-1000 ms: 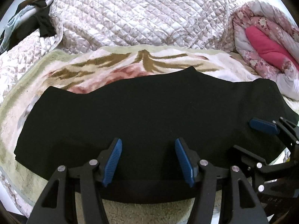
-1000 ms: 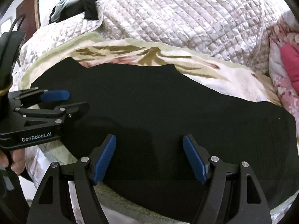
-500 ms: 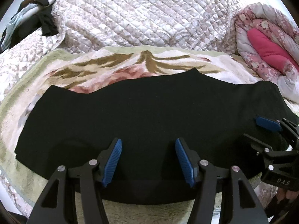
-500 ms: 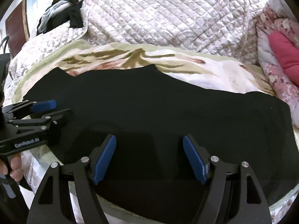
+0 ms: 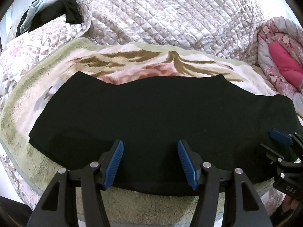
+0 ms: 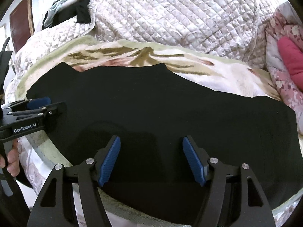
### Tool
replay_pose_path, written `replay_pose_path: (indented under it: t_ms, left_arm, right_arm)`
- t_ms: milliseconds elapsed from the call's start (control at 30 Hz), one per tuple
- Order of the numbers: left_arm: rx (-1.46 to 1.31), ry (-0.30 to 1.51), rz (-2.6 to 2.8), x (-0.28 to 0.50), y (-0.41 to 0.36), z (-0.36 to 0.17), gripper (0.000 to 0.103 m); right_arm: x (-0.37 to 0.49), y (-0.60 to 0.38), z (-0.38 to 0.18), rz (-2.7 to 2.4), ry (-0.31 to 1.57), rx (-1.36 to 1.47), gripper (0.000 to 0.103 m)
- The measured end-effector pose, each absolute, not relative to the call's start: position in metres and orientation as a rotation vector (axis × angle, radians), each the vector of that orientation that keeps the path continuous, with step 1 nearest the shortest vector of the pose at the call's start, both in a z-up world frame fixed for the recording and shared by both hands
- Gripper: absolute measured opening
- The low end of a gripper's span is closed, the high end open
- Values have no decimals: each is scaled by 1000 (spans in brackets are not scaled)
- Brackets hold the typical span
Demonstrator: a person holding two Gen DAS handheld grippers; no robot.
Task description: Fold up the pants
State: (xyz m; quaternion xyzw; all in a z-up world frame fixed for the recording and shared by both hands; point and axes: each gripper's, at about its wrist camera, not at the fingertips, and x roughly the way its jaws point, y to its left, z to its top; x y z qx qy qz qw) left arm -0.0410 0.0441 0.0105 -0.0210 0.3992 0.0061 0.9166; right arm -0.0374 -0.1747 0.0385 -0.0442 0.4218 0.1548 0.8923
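Black pants (image 5: 155,109) lie flat, spread left to right on a floral fleece blanket (image 5: 132,60); they also show in the right wrist view (image 6: 151,102). My left gripper (image 5: 150,162) is open and empty, hovering over the pants' near edge. My right gripper (image 6: 151,160) is open and empty, also over the near edge, further right. The right gripper shows at the right edge of the left wrist view (image 5: 282,141). The left gripper shows at the left edge of the right wrist view (image 6: 37,104).
A quilted cover (image 5: 170,15) is heaped behind the blanket. A pink floral duvet (image 5: 280,56) lies at the right. Dark clothes (image 5: 53,11) are piled at the far left. The bed's front edge is just below the grippers.
Both grippers have drawn back slightly and shifted right over the pants' near edge. Both stay open. The pants have not moved.
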Motion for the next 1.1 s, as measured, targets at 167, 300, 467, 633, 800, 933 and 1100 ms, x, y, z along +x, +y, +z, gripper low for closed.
replay_pose_path:
  t_ms: [167,300,467,633,800,933,1100]
  left_arm:
    - [-54,817,26,-41,47,11,62]
    - [-109,802,97,-46,70,16,62]
    - [-226,781,204,-61,117,16,62]
    - [-378,773,235,-85,151,7,60]
    - [-409,773,223,-82,153,3,60]
    - [-421,768,222,-69,156,1,64]
    - [-456,732,234,-52,166,3,62]
  right_arm:
    - [-38,-175,39,319,874,-96,69]
    - [-39,-175,39,319,875,-94,69]
    - [-39,-174,39,314,875,-92,69]
    - [-39,-176,39,319,875,-93,69]
    - [-39,-177,39,322,875,-94,69]
    - [-39,-178,40,319,879,-80,69]
    - [-39,-182,43,318,883,-40,69]
